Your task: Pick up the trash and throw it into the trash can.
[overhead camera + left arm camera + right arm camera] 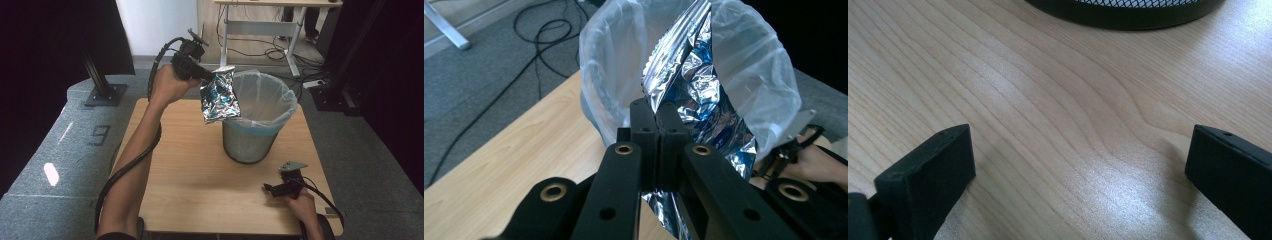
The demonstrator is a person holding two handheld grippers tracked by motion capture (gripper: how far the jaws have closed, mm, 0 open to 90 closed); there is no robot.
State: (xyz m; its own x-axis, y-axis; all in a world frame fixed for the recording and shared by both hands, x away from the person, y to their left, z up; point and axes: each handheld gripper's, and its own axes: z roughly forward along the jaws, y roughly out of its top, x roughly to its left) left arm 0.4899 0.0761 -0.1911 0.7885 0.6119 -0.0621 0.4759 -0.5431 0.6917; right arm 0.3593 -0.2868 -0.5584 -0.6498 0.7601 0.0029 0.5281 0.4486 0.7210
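A: What's in my left hand-held gripper (pixel 212 76) right now?

B: A crinkled foil bag (pixel 219 96). My jaws are pressed together on its top seam, and the bag hangs below them, clear of the bench (pixel 190 170).

A: And where is that relative to the bin?

B: The mesh bin (pixel 248 145) with its clear plastic liner (pixel 270 95) stands just ahead of my left hand-held gripper. In the left gripper view the foil bag (pixel 704 100) hangs in front of the liner's (pixel 769 75) mouth, its lower part apparently outside the near rim and close against it.

A: So which step is this?

B: I'd judge it as carrying the bag over to drop it in. Next I'd need to bring the gripper further over the opening, so the whole bag sits inside the rim, then part the jaws.

A: Anything in the way?

B: The near rim is the one edge to mind; a low corner of the bag could catch on it. Above the bin there's open room.

A: And my other hand?

B: My right hand-held gripper (pixel 272 189) rests low at the near side of the bench (pixel 1048 100), jaws spread with nothing between them, well apart from the bin.
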